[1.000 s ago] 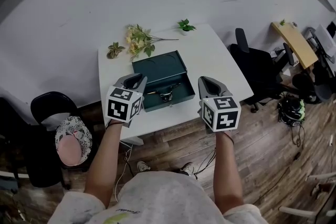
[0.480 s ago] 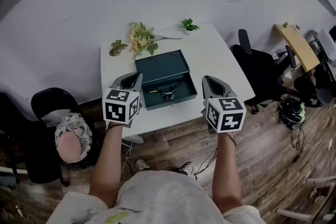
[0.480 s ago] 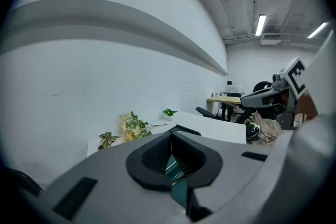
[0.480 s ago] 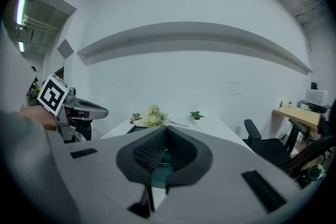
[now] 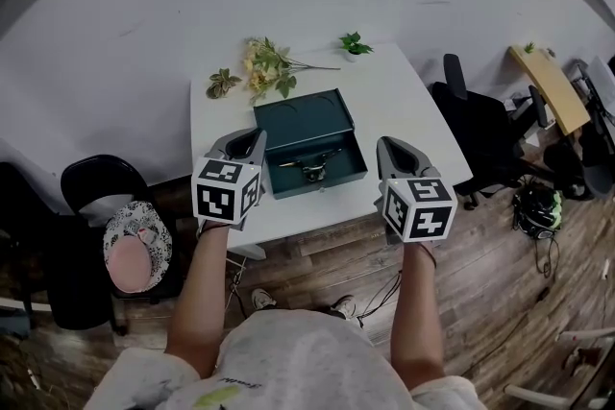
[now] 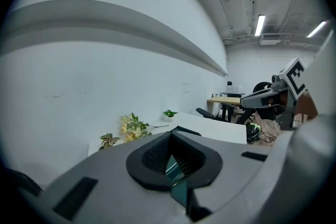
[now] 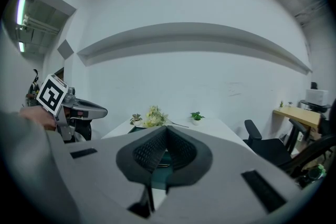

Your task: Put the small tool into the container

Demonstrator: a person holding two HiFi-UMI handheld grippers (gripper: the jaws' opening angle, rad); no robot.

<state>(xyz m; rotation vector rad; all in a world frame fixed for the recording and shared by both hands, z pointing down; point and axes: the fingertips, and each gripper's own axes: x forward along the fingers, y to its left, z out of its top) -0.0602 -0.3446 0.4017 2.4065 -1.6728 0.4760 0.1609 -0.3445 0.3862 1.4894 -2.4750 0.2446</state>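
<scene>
A dark green metal box (image 5: 309, 125) stands open on the white table (image 5: 408, 115). The small metal tool (image 5: 312, 167) lies inside its front half. My left gripper (image 5: 252, 139) hovers at the box's left front corner, and its jaws meet with nothing between them (image 6: 170, 153). My right gripper (image 5: 389, 146) hangs just right of the box, over the table's front edge. It is shut too and holds nothing (image 7: 165, 145). From each gripper view, a sliver of green box shows below the closed jaws.
Artificial flowers (image 5: 269, 67), a small leafy plant (image 5: 224, 82) and a tiny potted plant (image 5: 355, 43) line the table's back edge by the wall. A black chair with a pink hat (image 5: 135, 250) stands at left. An office chair (image 5: 480, 125) and a wooden desk (image 5: 548, 86) are at right.
The table and box have slid slightly right and up in the head view. Both grippers stay on either side of the box.
</scene>
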